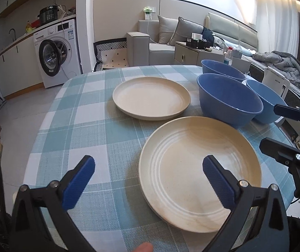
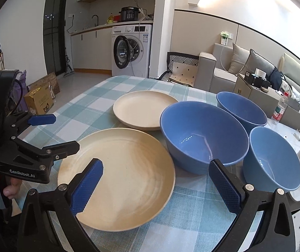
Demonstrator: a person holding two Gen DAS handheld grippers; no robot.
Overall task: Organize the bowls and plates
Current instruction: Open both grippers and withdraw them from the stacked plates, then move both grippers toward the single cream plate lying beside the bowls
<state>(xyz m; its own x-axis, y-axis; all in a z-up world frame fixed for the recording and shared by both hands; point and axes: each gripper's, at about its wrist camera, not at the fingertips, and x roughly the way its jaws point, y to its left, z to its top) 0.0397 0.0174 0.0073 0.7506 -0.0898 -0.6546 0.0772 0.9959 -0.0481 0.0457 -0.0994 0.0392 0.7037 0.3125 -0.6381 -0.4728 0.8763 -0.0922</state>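
Desk [image 1: 99,126] under teal-and-white checked cloth, carrying all crockery. Near cream plate [image 2: 116,176] flat at front edge; far cream plate [image 2: 143,109] behind it, apart. Large blue bowl [image 2: 202,138] just right of the plates, upright; two smaller blue bowls [image 2: 242,107] [image 2: 274,159] beside it, possibly touching, contact unclear. Left gripper [image 1: 148,183] above near plate's left rim, fingers spread wide, holding nothing. Right gripper [image 2: 156,185] above plate-bowl gap, fingers wide apart, empty.
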